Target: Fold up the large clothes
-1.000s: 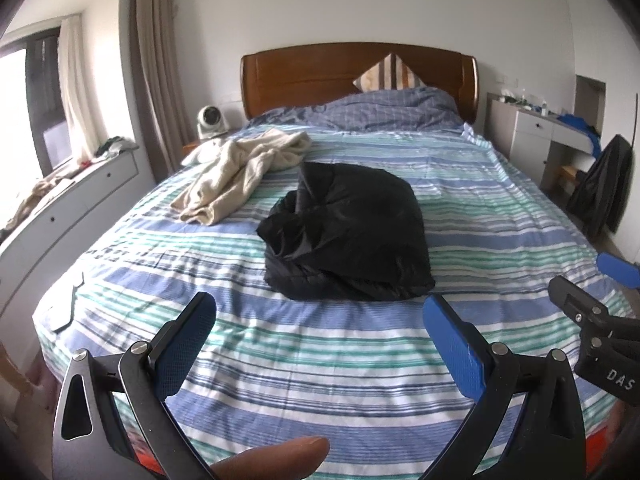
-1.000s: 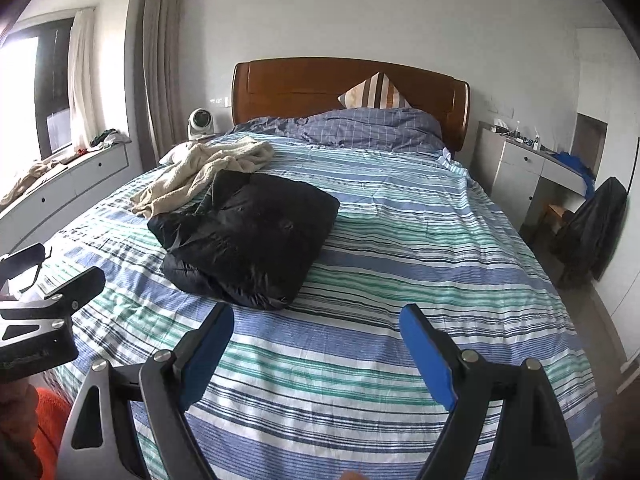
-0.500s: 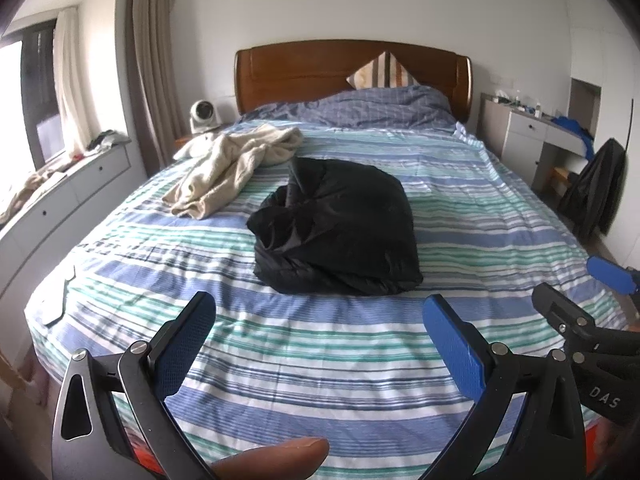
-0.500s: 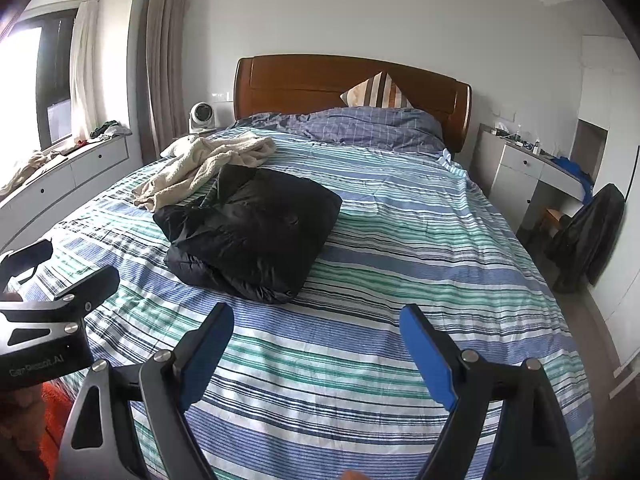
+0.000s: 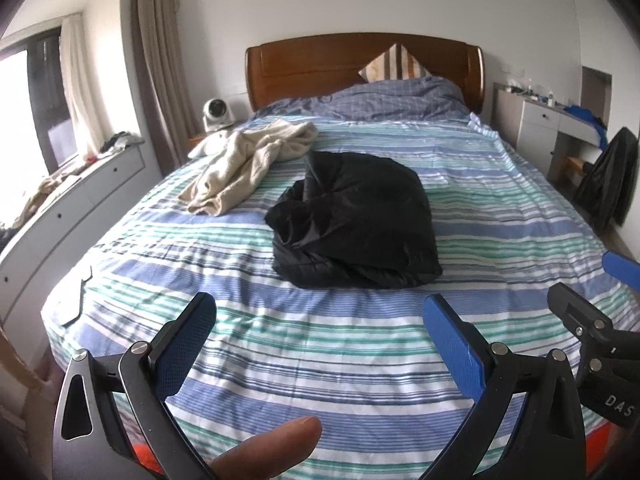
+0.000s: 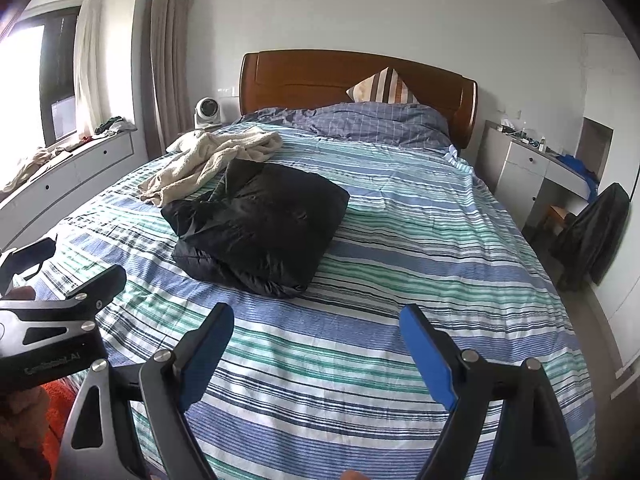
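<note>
A black padded jacket (image 5: 356,220) (image 6: 260,224) lies folded into a rough bundle in the middle of the striped bed (image 5: 500,200) (image 6: 432,232). Behind it and to the left sprawls a cream garment (image 5: 248,160) (image 6: 208,160), unfolded. My left gripper (image 5: 320,320) hovers open over the near part of the bed, short of the jacket, nothing between its blue pads. My right gripper (image 6: 316,328) is also open and empty, to the right of the left one and nearer than the jacket. Each gripper shows at the edge of the other's view.
A wooden headboard (image 5: 360,64), a striped cushion (image 5: 394,66) and a blue duvet lie at the far end. A small fan (image 5: 216,114) stands at the back left beside a white drawer bench (image 5: 72,208). A white desk (image 5: 552,128) and a dark hanging garment (image 5: 608,180) stand at the right.
Both views have shifted slightly, so the bed and jacket sit a little differently in the frames. The jacket and the cream garment lie as before, and both grippers stay open.
</note>
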The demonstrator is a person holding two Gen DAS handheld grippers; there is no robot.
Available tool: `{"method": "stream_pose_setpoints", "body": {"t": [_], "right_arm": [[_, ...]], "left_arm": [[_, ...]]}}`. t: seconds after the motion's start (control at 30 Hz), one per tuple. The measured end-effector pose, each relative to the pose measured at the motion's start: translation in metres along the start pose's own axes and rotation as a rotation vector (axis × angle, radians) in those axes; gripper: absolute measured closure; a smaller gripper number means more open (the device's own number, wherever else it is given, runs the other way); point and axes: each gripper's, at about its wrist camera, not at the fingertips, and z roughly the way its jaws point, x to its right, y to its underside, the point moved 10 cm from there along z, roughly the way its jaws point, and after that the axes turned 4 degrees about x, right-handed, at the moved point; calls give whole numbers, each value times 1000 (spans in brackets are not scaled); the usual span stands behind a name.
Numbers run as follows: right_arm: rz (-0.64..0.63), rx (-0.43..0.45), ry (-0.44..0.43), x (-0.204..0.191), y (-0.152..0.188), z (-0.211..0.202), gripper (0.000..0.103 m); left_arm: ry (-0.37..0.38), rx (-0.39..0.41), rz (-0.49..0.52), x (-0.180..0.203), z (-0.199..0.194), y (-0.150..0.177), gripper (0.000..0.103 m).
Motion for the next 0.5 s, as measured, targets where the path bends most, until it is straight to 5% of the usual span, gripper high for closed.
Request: {"method": "stream_pose_setpoints", "body": {"t": [0.5], "right_arm": [[-8, -26, -5, -4, 2, 2, 16]], "left_arm": [[6, -26, -12, -2, 3, 3, 0]]}}
